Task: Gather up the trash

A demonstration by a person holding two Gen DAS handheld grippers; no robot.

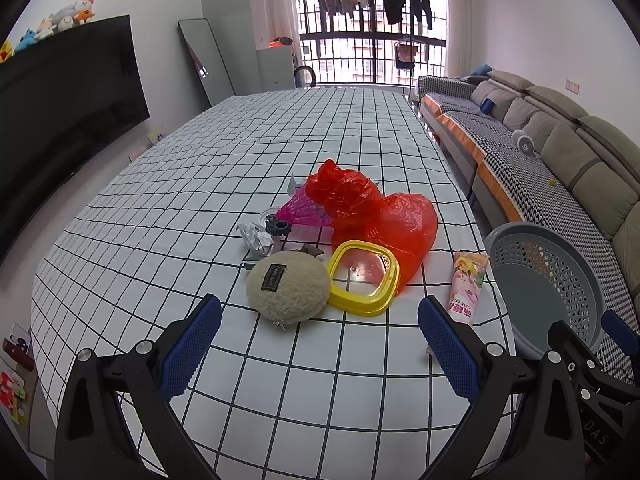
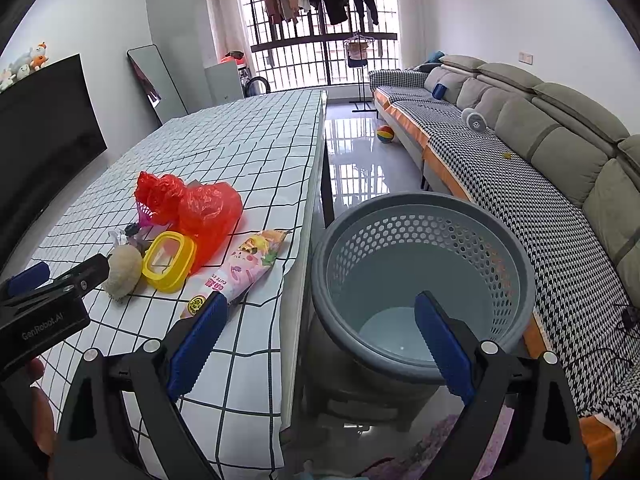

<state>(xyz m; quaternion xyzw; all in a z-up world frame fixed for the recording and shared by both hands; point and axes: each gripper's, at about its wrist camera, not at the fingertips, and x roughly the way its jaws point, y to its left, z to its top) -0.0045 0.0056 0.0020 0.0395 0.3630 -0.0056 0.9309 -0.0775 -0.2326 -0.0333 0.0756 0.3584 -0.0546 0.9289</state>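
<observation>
Ahead of the left tool (image 1: 320, 344), spread wide and empty, trash sits clustered on the counter (image 1: 200, 168) — a red plastic bag (image 1: 376, 208), crumpled foil (image 1: 256, 236), a pink wrapper (image 1: 468, 284). Over the grey basket (image 2: 420, 280) hangs the right tool (image 2: 320, 340), also wide; the bag hides part of the pile.

One basket (image 2: 420, 248), two grippers (image 1: 320, 344)

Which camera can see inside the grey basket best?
The right wrist view. It looks down into the grey basket, showing its holed wall and bare bottom. The left wrist view catches only part of the basket at the right edge, side-on.
</observation>
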